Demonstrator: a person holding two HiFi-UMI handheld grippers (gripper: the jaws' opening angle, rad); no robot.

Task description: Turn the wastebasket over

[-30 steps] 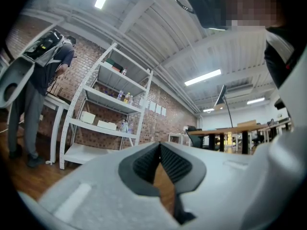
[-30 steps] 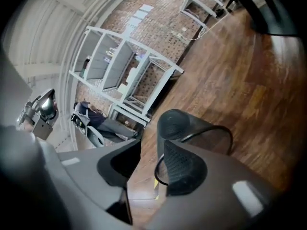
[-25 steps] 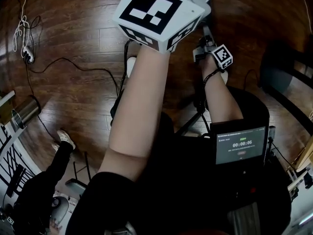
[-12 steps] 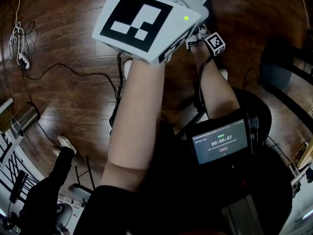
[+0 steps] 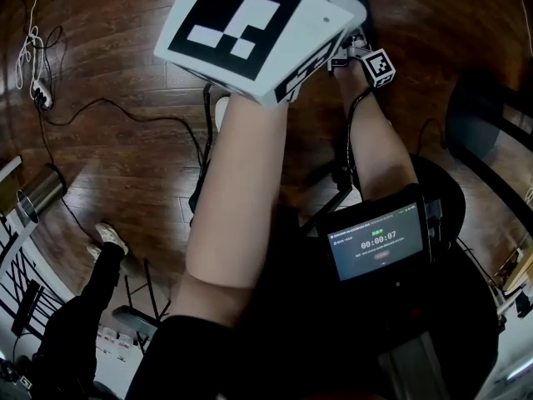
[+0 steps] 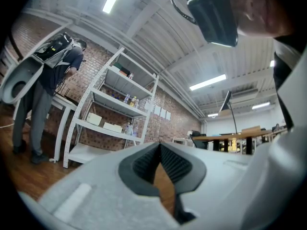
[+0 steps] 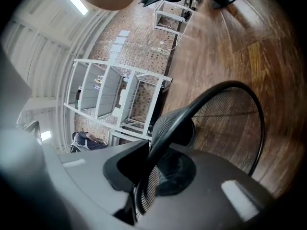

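Note:
In the right gripper view a black wire-mesh wastebasket [image 7: 225, 123] lies tilted over the wooden floor, mouth toward the camera. Its round rim [image 7: 192, 110] runs down between the jaws of my right gripper [image 7: 144, 159], which are closing and pinch the rim and mesh wall. My left gripper [image 6: 159, 146] is raised and points into the room, its ribbed pads meeting at the tips with nothing between them. In the head view only the marker cubes show: the left gripper's large one [image 5: 250, 32] and the right gripper's small one [image 5: 376, 65]. The arms hide the wastebasket there.
A shiny metal canister [image 5: 37, 192] stands at the left, near a power strip [image 5: 37, 94] and trailing cables. Another person's leg [image 5: 100, 261] is at lower left. A phone screen [image 5: 379, 242] sits on my chest. White shelving [image 6: 110, 114] and desks [image 6: 230, 140] stand farther off.
In the head view the right marker cube has shifted up the frame, farther from me. The left marker cube has come up closer to the camera and looks larger.

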